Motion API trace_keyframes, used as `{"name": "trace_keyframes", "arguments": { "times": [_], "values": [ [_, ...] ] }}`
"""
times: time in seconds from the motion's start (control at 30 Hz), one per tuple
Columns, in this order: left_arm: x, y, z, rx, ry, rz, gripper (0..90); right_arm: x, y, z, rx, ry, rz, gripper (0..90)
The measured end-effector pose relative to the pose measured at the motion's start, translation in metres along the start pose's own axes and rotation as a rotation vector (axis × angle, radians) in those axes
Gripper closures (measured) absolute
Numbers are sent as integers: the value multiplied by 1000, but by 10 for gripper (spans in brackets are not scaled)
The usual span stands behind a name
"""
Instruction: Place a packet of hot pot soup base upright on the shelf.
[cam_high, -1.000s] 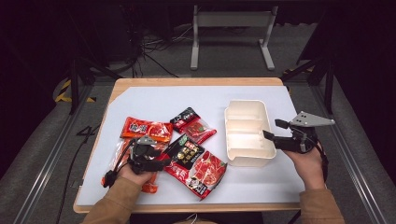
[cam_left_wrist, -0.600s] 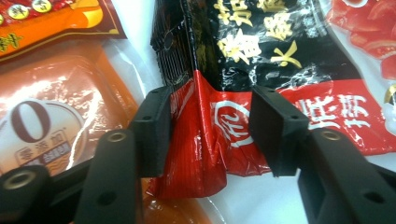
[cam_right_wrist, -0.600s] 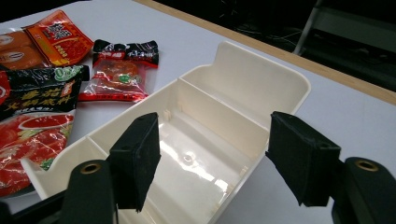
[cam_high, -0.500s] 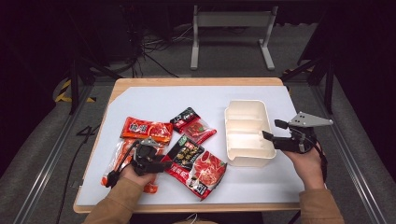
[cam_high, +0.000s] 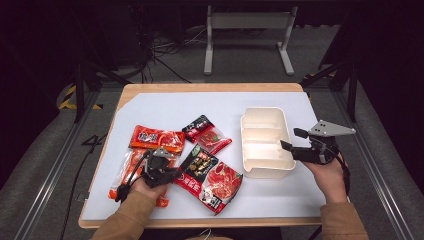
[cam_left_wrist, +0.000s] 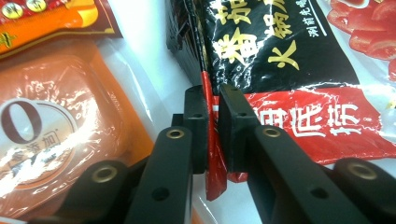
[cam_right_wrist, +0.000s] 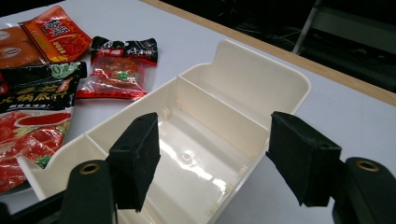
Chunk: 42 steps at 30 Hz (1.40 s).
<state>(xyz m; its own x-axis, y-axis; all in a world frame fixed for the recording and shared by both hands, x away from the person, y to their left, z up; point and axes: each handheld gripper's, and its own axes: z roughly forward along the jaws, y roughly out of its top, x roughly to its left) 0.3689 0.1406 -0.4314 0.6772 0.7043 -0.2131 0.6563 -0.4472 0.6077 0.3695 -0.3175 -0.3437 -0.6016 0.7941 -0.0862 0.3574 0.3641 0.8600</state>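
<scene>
The hotpot soup-base packet (cam_high: 210, 175) lay flat on the desk (cam_high: 165, 107) in the lower middle of the high view, still outside the cream compartment box (cam_high: 265, 142), whose sections were all bare. So I judged the work barely begun: one packet gripped, none packed, and four in all waiting.

My left hand-held gripper (cam_left_wrist: 212, 126) had just been closing, and in the left gripper view its jaws had come together on the packet's red lower edge, the thin film pinched upright between the pads. The packet was glossy, black at the top with yellow characters, red below, with a picture of red broth on the part toward the bottom of the high view.

My right hand-held gripper (cam_right_wrist: 210, 158) stood with its jaws well apart at the box's right side in the high view, holding nothing; I could not tell whether a pad touched the wall.

The orange packet (cam_high: 127, 172), the red packet (cam_high: 157, 139) and the small dark-topped snack packet (cam_high: 207, 134) lay near, left of the box.
</scene>
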Motion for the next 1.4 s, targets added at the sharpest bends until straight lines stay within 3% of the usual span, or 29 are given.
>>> {"name": "trace_keyframes", "arguments": {
  "times": [0.13,0.33,0.5,0.83,0.97,1.4],
  "values": [
    [-1,1,-2,-16,5,1,861,0,0,-1,-2,-1,-2,336],
    [-12,7,-19,-121,18,35,868,-2,-1,-1,-4,-2,-1,336],
    [-20,14,-29,-169,9,60,870,-2,-1,-3,-7,-5,1,336],
    [-39,30,-53,-263,-14,162,872,-4,-3,-12,-21,-13,5,368],
    [-44,33,-63,-307,-27,185,872,-6,-4,-16,-28,1,22,415],
    [-58,43,-89,-376,23,312,876,0,-3,-23,-33,59,5,491]
  ]
}}
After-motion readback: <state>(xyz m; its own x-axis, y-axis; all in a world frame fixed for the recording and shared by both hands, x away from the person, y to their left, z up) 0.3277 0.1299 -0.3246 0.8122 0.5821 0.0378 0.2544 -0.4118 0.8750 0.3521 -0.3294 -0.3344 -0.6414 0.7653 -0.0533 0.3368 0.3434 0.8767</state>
